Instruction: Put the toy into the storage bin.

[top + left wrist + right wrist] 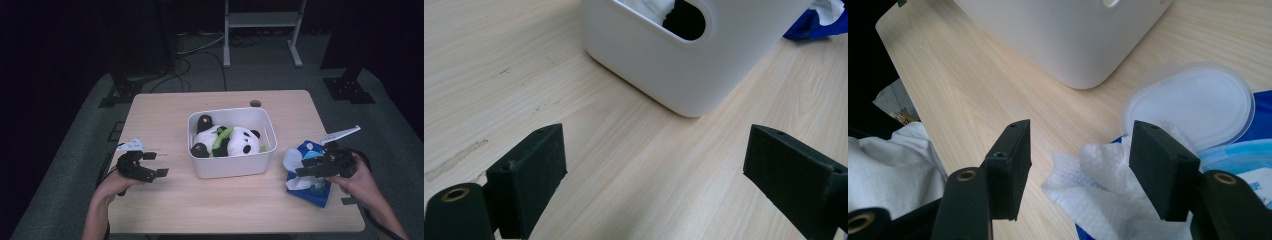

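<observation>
white tissue (1098, 185) sticks up from the blue wipes pack (311, 184) at about four o'clock on the table (165, 107), lid (1193, 102) flipped open. right gripper (1078, 167) hovers released, jaws straddling the sheet, not yet pinching it. left gripper (152, 164) waits released at eight o'clock beside the white bin (232, 167) holding the panda toy (225, 141). pulling looks barely begun.

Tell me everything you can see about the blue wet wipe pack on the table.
The soft blue wet wipe pack lies flat near the table's right front corner, right of the white plastic bin and apart from it. Its round translucent flip lid stands open, hinged back toward the bin. A crumpled white wipe sticks out of the opening, pulled partly free. The right tongs are open, their jaws either side of that wipe, not yet closed on it. The person's right hand is beside the pack.
</observation>
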`<state>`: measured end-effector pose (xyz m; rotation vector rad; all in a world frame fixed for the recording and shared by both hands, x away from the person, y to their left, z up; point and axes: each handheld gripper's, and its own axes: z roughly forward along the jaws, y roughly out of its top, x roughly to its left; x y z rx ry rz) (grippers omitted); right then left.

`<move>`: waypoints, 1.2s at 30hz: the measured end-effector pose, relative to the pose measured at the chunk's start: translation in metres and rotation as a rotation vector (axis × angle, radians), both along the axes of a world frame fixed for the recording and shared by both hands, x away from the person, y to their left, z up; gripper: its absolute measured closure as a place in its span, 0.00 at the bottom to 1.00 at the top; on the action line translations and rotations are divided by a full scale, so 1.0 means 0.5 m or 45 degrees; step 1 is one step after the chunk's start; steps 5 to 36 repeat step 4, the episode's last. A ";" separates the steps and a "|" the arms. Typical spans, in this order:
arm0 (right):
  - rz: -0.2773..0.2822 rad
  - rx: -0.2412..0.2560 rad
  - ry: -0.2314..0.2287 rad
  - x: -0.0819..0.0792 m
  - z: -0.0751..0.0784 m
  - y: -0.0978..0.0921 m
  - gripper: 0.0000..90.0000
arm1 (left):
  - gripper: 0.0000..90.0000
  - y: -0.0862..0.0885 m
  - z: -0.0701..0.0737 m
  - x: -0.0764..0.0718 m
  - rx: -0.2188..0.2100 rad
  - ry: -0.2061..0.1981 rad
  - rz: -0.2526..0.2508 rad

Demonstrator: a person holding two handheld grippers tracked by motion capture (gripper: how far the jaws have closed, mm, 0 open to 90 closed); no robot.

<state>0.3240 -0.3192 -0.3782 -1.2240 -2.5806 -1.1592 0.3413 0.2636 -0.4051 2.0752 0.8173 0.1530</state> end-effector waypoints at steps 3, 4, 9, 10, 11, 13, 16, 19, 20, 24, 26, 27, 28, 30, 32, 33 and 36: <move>-0.002 0.008 0.001 -0.005 -0.004 -0.003 0.45 | 0.10 -0.001 0.000 0.000 0.001 -0.004 -0.004; -0.002 0.008 0.001 -0.005 -0.004 -0.003 0.45 | 0.10 -0.001 0.000 0.000 0.001 -0.004 -0.004; -0.002 0.008 0.001 -0.005 -0.004 -0.003 0.45 | 0.10 -0.001 0.000 0.000 0.001 -0.004 -0.004; -0.002 0.008 0.001 -0.005 -0.004 -0.003 0.45 | 0.10 -0.001 0.000 0.000 0.001 -0.004 -0.004; -0.002 0.008 0.001 -0.005 -0.004 -0.003 0.45 | 0.10 -0.001 0.000 0.000 0.001 -0.004 -0.004; -0.002 0.008 0.001 -0.005 -0.004 -0.003 0.45 | 0.10 -0.001 0.000 0.000 0.001 -0.004 -0.004; -0.002 0.008 0.001 -0.005 -0.004 -0.003 0.45 | 0.10 -0.001 0.000 0.000 0.001 -0.004 -0.004; -0.002 0.008 0.001 -0.005 -0.004 -0.003 0.45 | 0.10 -0.001 0.000 0.000 0.001 -0.004 -0.004; -0.002 0.008 0.001 -0.005 -0.004 -0.003 0.45 | 0.10 -0.001 0.000 0.000 0.001 -0.004 -0.004; -0.002 0.008 0.001 -0.005 -0.004 -0.003 0.45 | 0.10 -0.001 0.000 0.000 0.001 -0.004 -0.004; -0.002 0.008 0.001 -0.005 -0.004 -0.003 0.45 | 0.10 -0.001 0.000 0.000 0.001 -0.004 -0.004; -0.002 0.008 0.001 -0.005 -0.004 -0.003 0.45 | 0.10 -0.001 0.000 0.000 0.001 -0.004 -0.004; -0.002 0.008 0.001 -0.005 -0.004 -0.003 0.45 | 0.10 -0.001 0.000 0.000 0.001 -0.004 -0.004; -0.002 0.008 0.001 -0.005 -0.004 -0.003 0.45 | 0.10 -0.001 0.000 0.000 0.001 -0.004 -0.004; -0.002 0.008 0.001 -0.005 -0.004 -0.003 0.45 | 0.10 -0.001 0.000 0.000 0.001 -0.004 -0.004; -0.002 0.008 0.001 -0.005 -0.004 -0.003 0.45 | 0.10 -0.001 0.000 0.000 0.001 -0.004 -0.004; -0.002 0.008 0.001 -0.005 -0.004 -0.003 0.45 | 0.10 -0.001 0.000 0.000 0.001 -0.004 -0.004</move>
